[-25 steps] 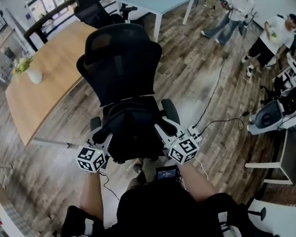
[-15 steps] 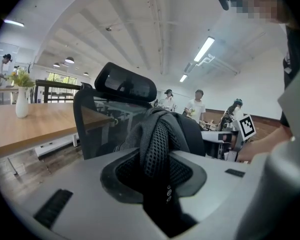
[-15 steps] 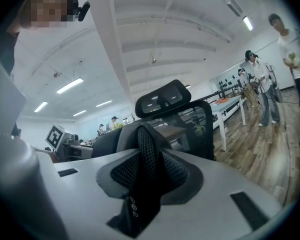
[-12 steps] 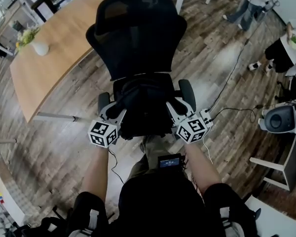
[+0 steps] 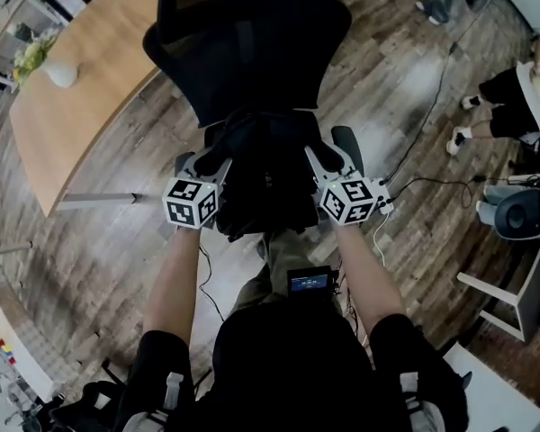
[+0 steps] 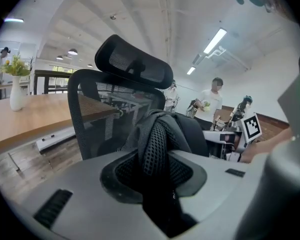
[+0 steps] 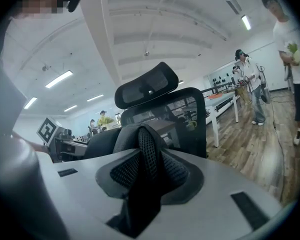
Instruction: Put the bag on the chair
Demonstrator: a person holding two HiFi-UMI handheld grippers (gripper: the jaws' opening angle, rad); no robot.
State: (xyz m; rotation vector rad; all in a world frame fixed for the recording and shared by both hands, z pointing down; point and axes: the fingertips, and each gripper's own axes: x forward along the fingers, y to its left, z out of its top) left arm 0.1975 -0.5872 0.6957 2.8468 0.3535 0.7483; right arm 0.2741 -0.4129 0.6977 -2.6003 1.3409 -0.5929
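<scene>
A black backpack (image 5: pixel 265 183) hangs between my two grippers over the seat of the black mesh office chair (image 5: pixel 243 34), close to its backrest. The bag hides the seat, and whether it rests on it cannot be told. My left gripper (image 5: pixel 214 158) is shut on a mesh shoulder strap (image 6: pixel 157 149) at the bag's left side. My right gripper (image 5: pixel 317 156) is shut on the other mesh strap (image 7: pixel 147 159) at the right side. Both gripper views show the chair's backrest (image 6: pixel 97 114) and headrest (image 7: pixel 150 86) just behind the straps.
A long wooden table (image 5: pixel 81 115) with a white vase (image 5: pixel 58 72) stands to the left of the chair. The chair's right armrest (image 5: pixel 346 142) sticks out beside my right gripper. A cable (image 5: pixel 423 124) runs over the wood floor. A person (image 5: pixel 522 88) and white equipment (image 5: pixel 522 214) are at the right.
Both grippers have carried the bag forward to the chair, and it now sits nearer the backrest. The grips on the straps have not changed.
</scene>
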